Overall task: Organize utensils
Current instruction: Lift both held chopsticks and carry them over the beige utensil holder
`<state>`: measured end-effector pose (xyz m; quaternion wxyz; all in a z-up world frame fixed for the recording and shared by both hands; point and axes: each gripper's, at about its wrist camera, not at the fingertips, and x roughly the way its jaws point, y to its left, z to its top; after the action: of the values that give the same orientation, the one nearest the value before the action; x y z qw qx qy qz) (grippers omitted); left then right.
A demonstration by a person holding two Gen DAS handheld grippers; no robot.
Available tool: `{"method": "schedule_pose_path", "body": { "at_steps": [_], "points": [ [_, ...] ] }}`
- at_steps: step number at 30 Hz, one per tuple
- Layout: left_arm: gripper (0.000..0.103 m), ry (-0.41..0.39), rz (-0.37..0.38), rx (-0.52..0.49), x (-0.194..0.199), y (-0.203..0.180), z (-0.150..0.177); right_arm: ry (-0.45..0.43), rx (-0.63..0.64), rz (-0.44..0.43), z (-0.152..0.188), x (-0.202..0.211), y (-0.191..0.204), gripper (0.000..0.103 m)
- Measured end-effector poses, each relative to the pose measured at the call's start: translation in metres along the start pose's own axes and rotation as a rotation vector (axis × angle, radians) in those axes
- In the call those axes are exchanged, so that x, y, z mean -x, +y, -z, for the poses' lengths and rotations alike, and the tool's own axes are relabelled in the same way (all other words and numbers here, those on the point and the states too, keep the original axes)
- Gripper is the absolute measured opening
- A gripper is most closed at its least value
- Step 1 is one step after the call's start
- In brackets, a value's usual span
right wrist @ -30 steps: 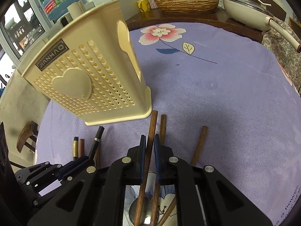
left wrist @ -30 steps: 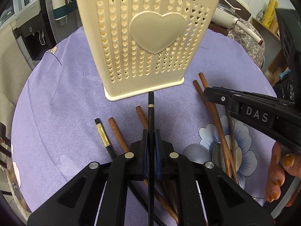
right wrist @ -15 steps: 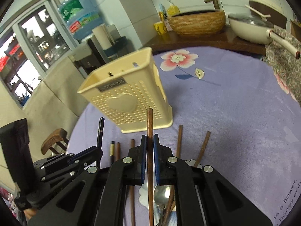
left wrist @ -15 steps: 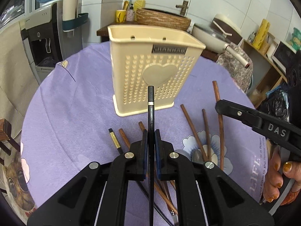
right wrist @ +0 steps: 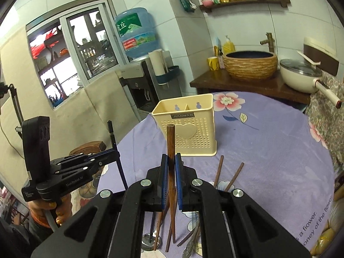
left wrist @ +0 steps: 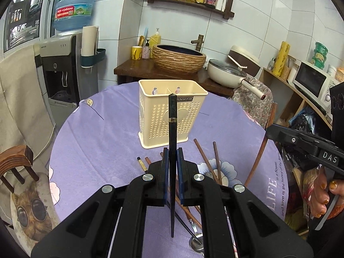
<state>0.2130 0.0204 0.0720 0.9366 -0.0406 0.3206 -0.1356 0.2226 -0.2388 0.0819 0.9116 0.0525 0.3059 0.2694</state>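
A: Each tool pinches one chopstick: the left tool (left wrist: 171,161) grips the black chopstick (left wrist: 172,124), the right tool (right wrist: 171,167) the brown chopstick (right wrist: 171,144). What is the best way in?

B: Tip each stick upright over the cream holder (left wrist: 169,111), pick one side of its divider, lower it, then let go.

A: And the holder?

B: Perforated plastic with a raised heart, open-topped, upright on the purple tabletop (left wrist: 96,142). More chopsticks (left wrist: 207,161) and a spoon (left wrist: 196,239) lie just in front of it.
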Motion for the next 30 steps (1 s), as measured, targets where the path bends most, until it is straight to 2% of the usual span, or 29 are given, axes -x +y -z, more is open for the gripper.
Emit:
{"method": "schedule_pose_path", "body": {
  "at_steps": [11,18,22,26,30],
  "points": [
    [0.007,-0.021,0.014,-0.001,0.013,-0.003,-0.004,-0.013,0.025,0.004,-0.002,0.005,0.006,0.007],
    [0.007,-0.042,0.021,-0.006,0.018,-0.001,-0.027,-0.047,0.020,-0.007,-0.020,0.011,0.007,0.007],
    [0.007,-0.085,0.023,-0.011,0.028,-0.003,-0.063,-0.104,0.030,-0.002,-0.050,0.017,0.012,0.007],
    [0.007,-0.149,0.017,0.019,0.039,-0.001,-0.117,-0.203,0.044,0.028,-0.102,0.028,0.020,0.007],
    [0.007,-0.235,-0.041,0.026,0.050,-0.003,-0.173,-0.324,0.069,0.094,-0.157,0.037,0.028,0.007]
  ]
}}
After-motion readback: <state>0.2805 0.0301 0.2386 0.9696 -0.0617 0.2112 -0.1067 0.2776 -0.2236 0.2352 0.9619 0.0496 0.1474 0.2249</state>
